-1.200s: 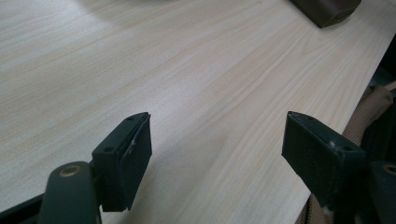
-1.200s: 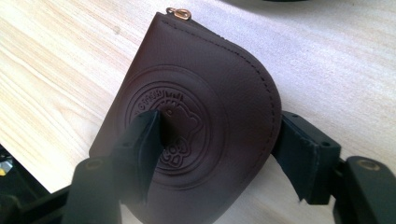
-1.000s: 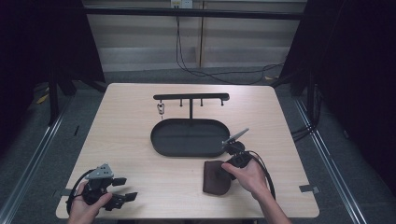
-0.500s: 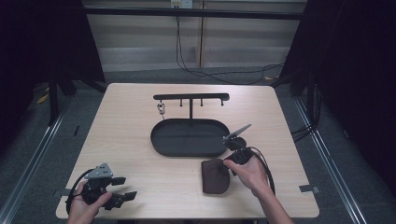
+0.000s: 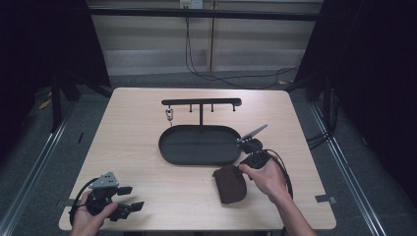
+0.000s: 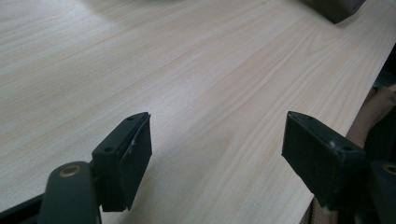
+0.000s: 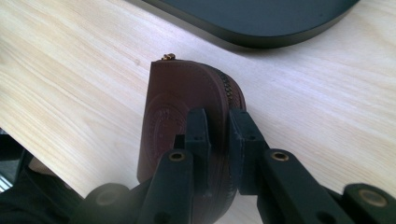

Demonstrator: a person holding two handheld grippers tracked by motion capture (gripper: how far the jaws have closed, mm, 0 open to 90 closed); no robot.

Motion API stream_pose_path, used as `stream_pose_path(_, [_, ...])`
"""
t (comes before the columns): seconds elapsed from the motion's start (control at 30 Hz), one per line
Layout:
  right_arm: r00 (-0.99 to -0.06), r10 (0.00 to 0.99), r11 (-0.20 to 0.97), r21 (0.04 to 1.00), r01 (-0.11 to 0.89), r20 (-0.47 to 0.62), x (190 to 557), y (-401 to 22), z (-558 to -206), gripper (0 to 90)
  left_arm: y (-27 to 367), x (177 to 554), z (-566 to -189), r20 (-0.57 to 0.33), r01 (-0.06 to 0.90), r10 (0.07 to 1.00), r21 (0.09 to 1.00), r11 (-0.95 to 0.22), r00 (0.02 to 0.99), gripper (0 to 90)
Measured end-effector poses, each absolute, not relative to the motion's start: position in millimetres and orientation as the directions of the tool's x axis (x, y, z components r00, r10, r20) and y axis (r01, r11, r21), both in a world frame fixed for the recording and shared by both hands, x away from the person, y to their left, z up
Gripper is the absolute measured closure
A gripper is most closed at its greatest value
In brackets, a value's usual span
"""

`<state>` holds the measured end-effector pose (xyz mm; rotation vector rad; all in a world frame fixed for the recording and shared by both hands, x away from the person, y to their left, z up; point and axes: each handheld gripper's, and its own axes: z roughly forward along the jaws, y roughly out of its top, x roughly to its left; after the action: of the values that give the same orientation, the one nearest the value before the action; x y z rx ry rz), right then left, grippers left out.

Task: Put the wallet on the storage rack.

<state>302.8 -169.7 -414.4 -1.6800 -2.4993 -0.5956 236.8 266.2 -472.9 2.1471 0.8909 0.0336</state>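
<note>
The right gripper (image 7: 218,128) has just been closing its jaws, and they now pinch a brown leather pouch (image 7: 187,116) by its zipped edge; the pads press on both faces of the pouch. In the high view the pouch (image 5: 230,183) sits at the near right part of the wooden table (image 5: 123,147), just in front of a black oval tray (image 5: 199,144), close to its rim but apart from it. A small brass zip pull shows at the pouch's top corner. Behind the tray stands a black rack (image 5: 201,103) with pegs. The left gripper (image 5: 115,199) rests at the near left corner of the table, well apart from the pouch; its jaws stand wide apart over bare wood with nothing between them.
</note>
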Motion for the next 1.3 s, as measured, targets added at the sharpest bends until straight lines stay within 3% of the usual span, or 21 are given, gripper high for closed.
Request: stream_pose_path(1.3, [-0.386, 0.912, 0.354, 0.21, 0.912, 0.137, 318.2, -184.7, -353.0, 83.3, 270.5, 238.5, -469.7, -0.266, 0.591, 0.615, 0.692, -0.414, 0.742, 22.3])
